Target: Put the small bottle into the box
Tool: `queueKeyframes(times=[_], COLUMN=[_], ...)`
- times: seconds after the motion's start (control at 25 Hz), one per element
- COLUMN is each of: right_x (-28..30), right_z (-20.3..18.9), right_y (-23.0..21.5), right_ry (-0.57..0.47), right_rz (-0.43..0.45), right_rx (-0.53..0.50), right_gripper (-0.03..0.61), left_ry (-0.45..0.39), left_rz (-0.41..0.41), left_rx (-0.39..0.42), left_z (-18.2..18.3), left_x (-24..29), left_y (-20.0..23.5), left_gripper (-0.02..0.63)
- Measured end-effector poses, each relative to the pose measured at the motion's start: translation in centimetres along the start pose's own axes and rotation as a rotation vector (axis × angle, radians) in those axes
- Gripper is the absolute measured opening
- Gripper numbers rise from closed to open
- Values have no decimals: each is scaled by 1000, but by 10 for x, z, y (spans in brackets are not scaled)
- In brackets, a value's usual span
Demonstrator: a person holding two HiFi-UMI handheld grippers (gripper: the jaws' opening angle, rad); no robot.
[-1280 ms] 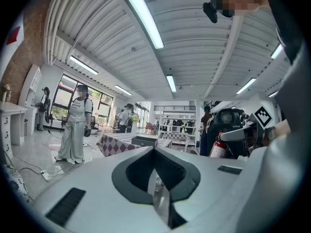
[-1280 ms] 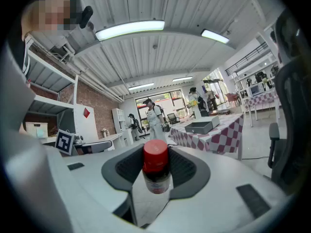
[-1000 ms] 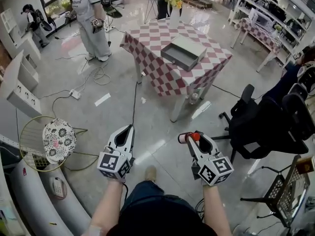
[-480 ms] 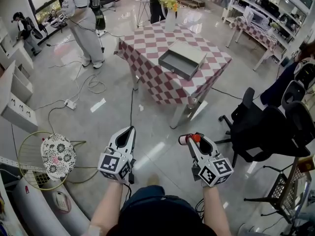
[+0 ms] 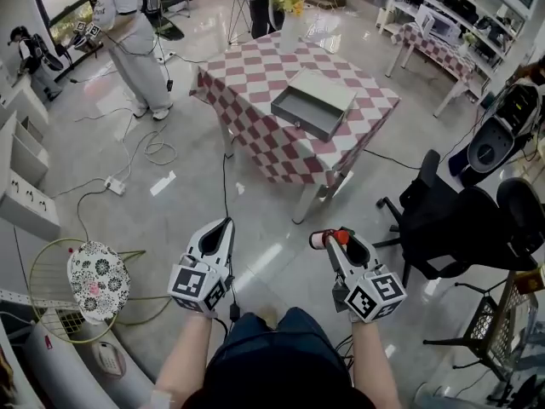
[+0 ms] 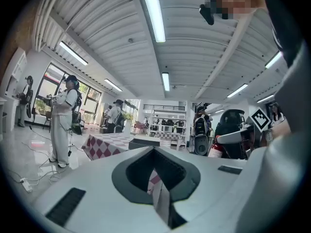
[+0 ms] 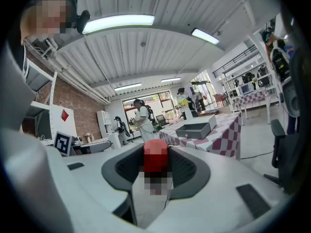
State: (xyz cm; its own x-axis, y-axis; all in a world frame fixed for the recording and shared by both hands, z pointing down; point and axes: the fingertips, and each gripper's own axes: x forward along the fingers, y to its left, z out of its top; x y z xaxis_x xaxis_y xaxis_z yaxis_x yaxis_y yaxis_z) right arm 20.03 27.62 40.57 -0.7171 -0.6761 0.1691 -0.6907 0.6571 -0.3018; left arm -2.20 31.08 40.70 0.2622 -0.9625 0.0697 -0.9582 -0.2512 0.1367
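The small bottle (image 5: 324, 239), whitish with a red cap (image 7: 156, 157), lies across the tips of my right gripper (image 5: 336, 235), which is shut on it at waist height over the floor. My left gripper (image 5: 225, 223) hangs beside it with its jaws together and nothing in them. The box (image 5: 313, 102), a shallow grey open tray, rests on the red-and-white checked table (image 5: 255, 79) a few steps ahead. In the right gripper view the box (image 7: 197, 128) shows beyond the cap, on the table (image 7: 228, 136).
Black office chairs (image 5: 460, 220) stand at the right, with a wire basket (image 5: 502, 322) nearer. A person (image 5: 128, 32) stands at the back left by loose cables (image 5: 157, 147). A flowered round cushion (image 5: 89, 271) lies at the left. A vase of yellow flowers (image 5: 288, 7) stands behind the table.
The table and box have shifted slightly left and nearer in the head view as I walk forward. Both grippers keep their places, and the bottle stays in the right one.
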Motion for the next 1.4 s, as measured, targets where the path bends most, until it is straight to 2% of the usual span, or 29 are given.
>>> queueKeyframes(times=[0.56, 1.4], right_x=[55, 181], right_z=[6, 39], right_y=[-22, -84], right_ry=[-3, 21], right_rz=[22, 46], right_rx=[14, 27], right_gripper=[153, 153], left_ry=[9, 10], left_rz=[39, 28], left_rx=[4, -20], left_z=[-8, 7], left_x=[30, 160], left_y=[42, 105], left_gripper=[0, 0])
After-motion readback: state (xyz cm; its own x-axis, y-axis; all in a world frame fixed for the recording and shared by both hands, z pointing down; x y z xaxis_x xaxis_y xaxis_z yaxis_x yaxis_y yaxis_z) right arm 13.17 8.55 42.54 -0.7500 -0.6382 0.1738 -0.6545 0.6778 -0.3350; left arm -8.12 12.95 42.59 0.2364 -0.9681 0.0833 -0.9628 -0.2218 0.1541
